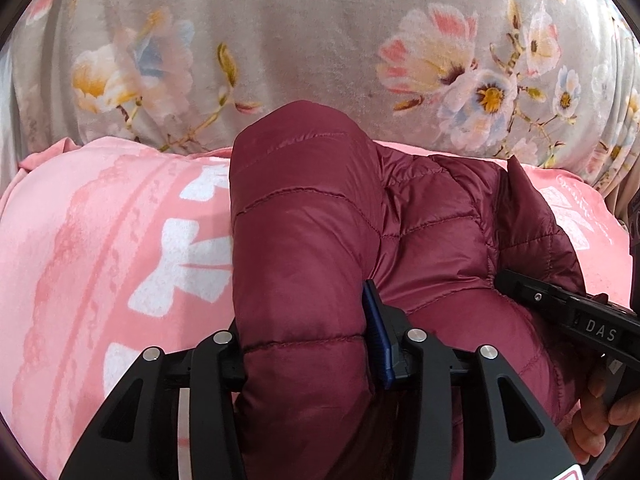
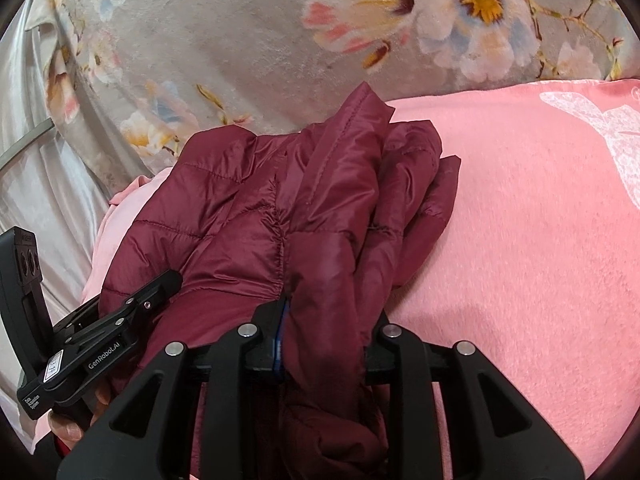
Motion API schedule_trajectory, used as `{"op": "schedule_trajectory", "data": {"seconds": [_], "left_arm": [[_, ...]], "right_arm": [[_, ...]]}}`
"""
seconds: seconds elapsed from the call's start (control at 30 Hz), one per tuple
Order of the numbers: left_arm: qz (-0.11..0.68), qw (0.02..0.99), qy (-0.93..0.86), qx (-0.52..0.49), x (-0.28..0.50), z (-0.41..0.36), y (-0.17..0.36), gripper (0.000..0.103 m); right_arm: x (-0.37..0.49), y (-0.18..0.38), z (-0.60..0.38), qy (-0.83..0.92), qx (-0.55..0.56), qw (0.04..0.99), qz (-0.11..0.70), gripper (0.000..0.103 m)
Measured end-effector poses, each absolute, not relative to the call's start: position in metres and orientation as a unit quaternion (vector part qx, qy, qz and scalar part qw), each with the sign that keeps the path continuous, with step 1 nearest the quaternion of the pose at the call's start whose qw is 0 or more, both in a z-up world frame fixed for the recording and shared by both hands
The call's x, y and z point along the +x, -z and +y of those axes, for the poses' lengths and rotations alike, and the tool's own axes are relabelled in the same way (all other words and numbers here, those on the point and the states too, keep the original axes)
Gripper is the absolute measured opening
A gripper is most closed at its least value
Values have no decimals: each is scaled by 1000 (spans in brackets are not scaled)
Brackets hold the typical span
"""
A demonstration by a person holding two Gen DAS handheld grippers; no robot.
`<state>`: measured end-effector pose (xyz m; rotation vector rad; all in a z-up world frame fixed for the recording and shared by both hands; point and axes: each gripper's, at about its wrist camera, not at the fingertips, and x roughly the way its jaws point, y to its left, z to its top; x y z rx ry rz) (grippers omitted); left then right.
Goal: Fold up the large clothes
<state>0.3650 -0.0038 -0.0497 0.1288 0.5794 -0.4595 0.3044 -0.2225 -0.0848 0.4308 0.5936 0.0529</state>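
A maroon quilted puffer jacket (image 1: pixel 420 232) lies bunched on a pink blanket (image 1: pixel 100 240). My left gripper (image 1: pixel 306 344) is shut on a thick padded fold of the jacket that rises between its jaws. My right gripper (image 2: pixel 326 340) is shut on another bunch of the jacket (image 2: pixel 248 216), near a seam and a flat collar-like strip. The right gripper also shows in the left wrist view (image 1: pixel 560 308), pressed against the jacket's right side. The left gripper shows in the right wrist view (image 2: pixel 120 320) at the jacket's left edge.
A grey floral blanket (image 1: pixel 320 40) lies beyond the pink one, seen also in the right wrist view (image 2: pixel 240 40). A silvery satin sheet (image 2: pixel 36 160) is at the far left. The pink blanket (image 2: pixel 520 260) stretches to the right of the jacket.
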Motion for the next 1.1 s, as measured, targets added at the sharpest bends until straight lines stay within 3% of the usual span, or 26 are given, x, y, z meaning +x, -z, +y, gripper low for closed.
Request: {"op": "schedule_trajectory", "data": {"seconds": [0.2, 0.27, 0.5, 0.67, 0.73, 0.83, 1.1], "left_arm": [[314, 924, 211, 47, 378, 2, 56, 58], [322, 923, 204, 40, 380, 6, 56, 68], [329, 932, 139, 55, 358, 34, 37, 78], [358, 930, 57, 61, 365, 33, 8, 78], [369, 927, 41, 47, 370, 26, -2, 78], [365, 929, 23, 58, 376, 7, -8, 78], [389, 918, 23, 77, 397, -31, 30, 79]], "right_arm": [[309, 88, -227, -18, 222, 925, 308, 40], [304, 87, -230, -4, 220, 923, 316, 54], [258, 63, -246, 38, 190, 928, 319, 56], [261, 19, -230, 88, 122, 943, 298, 27], [274, 7, -217, 96, 96, 947, 291, 22], [300, 5, -205, 99, 76, 946, 301, 16], [347, 56, -207, 131, 83, 929, 336, 16]]}}
